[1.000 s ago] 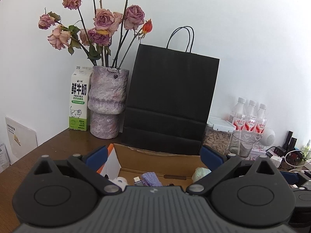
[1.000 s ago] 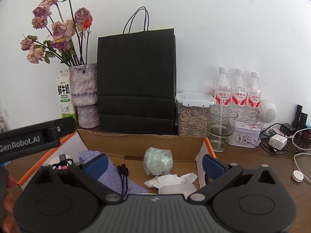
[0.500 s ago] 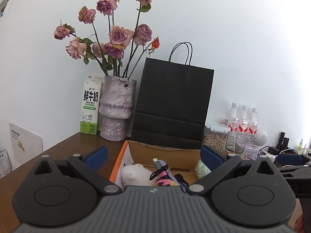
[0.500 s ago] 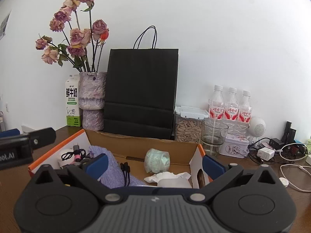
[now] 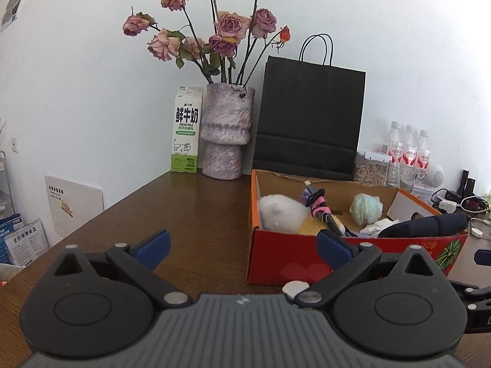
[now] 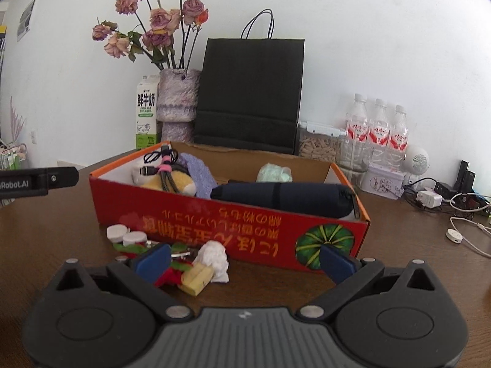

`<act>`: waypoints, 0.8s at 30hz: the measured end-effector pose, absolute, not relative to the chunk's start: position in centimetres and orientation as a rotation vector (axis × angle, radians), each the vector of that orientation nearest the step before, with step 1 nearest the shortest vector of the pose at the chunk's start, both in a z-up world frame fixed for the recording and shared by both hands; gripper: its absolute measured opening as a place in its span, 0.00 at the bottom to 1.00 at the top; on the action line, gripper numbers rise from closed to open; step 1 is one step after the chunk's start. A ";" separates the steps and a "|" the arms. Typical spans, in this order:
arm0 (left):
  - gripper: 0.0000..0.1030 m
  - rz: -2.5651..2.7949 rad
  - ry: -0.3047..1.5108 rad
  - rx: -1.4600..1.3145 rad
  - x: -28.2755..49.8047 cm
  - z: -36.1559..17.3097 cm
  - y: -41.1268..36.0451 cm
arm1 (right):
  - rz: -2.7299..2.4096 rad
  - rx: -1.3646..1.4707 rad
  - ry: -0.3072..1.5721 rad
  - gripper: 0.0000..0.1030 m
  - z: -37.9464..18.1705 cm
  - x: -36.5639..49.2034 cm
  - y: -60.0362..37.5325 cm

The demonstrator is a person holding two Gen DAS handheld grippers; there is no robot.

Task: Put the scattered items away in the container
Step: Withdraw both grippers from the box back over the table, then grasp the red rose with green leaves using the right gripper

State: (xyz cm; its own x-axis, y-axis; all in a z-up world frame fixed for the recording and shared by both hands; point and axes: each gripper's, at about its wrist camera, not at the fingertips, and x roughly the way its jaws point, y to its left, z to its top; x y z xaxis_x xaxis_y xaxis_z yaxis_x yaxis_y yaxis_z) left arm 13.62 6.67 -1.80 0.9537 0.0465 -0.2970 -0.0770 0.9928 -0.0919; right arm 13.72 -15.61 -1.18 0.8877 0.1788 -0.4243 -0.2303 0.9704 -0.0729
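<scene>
Container: red cardboard box (image 6: 214, 214), open-topped, printed front, on the brown wooden desk (image 6: 55, 230).
Already inside: soft white-and-yellow plush toy (image 6: 147, 178), bundled cable (image 6: 162, 165), purple cloth (image 6: 199, 174), pale green wad (image 6: 273, 173), dark rolled umbrella (image 6: 282, 196) lying along the front wall.
Loose items: small heap on the desk, just before the box's front wall, to its left end.
Crumpled tissue (image 6: 214, 259): white, very light, compresses; pinch anywhere across its bulk.
Yellow block (image 6: 196, 277): small, firm-looking; likely best gripped across its flat sides.
White caps (image 6: 125, 234): two round, rigid, probably slippery; take by the rim.
Red-and-green piece (image 6: 168, 273): soft, limp; material unclear.
Right tool (image 6: 245, 263): open, empty, near the heap.
Left tool (image 5: 242, 245): open, empty, left of the box.
</scene>
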 end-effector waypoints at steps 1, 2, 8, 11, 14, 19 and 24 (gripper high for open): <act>1.00 0.065 0.307 -0.104 13.6 -2.0 6.8 | 0.219 -0.124 0.440 1.00 -1.4 13.6 -15.5; 1.00 0.064 0.314 -0.106 13.6 -2.3 6.9 | 0.231 -0.123 0.452 1.00 -1.6 13.6 -15.4; 1.00 0.070 0.352 -0.103 13.7 -3.0 7.1 | 0.306 -0.133 0.471 1.00 -2.1 13.4 -13.9; 1.00 0.076 0.362 -0.119 13.8 -3.1 7.4 | 0.332 -0.127 0.471 1.00 -2.0 14.0 -13.0; 1.00 0.084 0.370 -0.137 13.8 -3.2 7.7 | 0.347 -0.122 0.499 0.99 -2.0 15.1 -11.8; 1.00 0.088 0.383 -0.153 14.1 -3.2 7.9 | 0.376 -0.120 0.527 0.89 -2.2 16.3 -10.5; 1.00 0.093 0.396 -0.166 14.2 -3.3 8.1 | 0.415 -0.097 0.590 0.68 -2.6 17.6 -10.0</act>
